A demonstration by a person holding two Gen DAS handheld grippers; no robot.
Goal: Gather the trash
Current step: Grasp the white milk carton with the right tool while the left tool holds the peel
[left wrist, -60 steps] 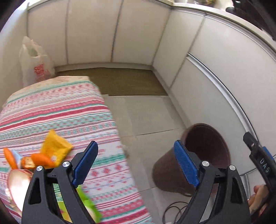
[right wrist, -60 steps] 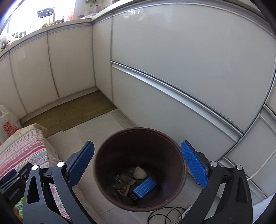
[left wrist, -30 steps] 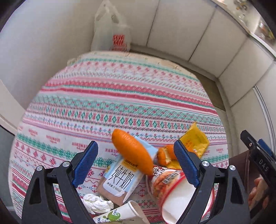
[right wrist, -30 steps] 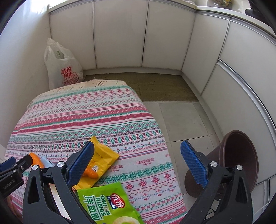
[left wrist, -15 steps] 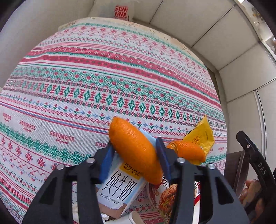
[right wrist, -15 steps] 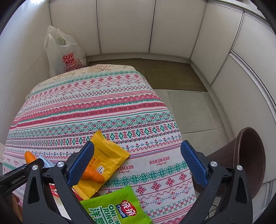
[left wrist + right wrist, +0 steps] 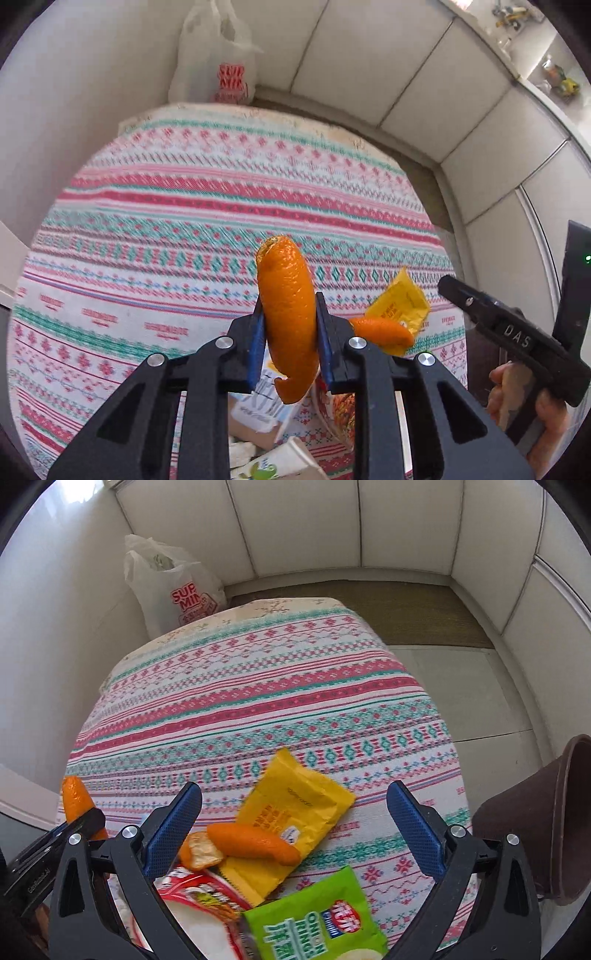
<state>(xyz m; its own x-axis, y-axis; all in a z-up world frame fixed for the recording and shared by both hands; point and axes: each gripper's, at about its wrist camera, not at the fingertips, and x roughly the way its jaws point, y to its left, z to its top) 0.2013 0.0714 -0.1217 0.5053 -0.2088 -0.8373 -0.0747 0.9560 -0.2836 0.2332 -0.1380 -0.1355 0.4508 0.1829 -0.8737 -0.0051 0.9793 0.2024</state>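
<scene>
Trash is still mostly on the patterned tablecloth (image 7: 258, 686): green onion-rings bag (image 7: 317, 923), yellow wrapper (image 7: 295, 808), noodle cup (image 7: 199, 897), milk carton (image 7: 258, 406), second orange peel (image 7: 251, 843); judged early-to-mid, with the brown bin (image 7: 546, 823) standing on the floor beside the table. Left gripper (image 7: 288, 336) angles steeply down, its jaws having just been closing, now pinching one orange peel (image 7: 286, 295) lifted clear of the pile. Right gripper (image 7: 291, 827) hovers spread wide and empty over the yellow wrapper.
</scene>
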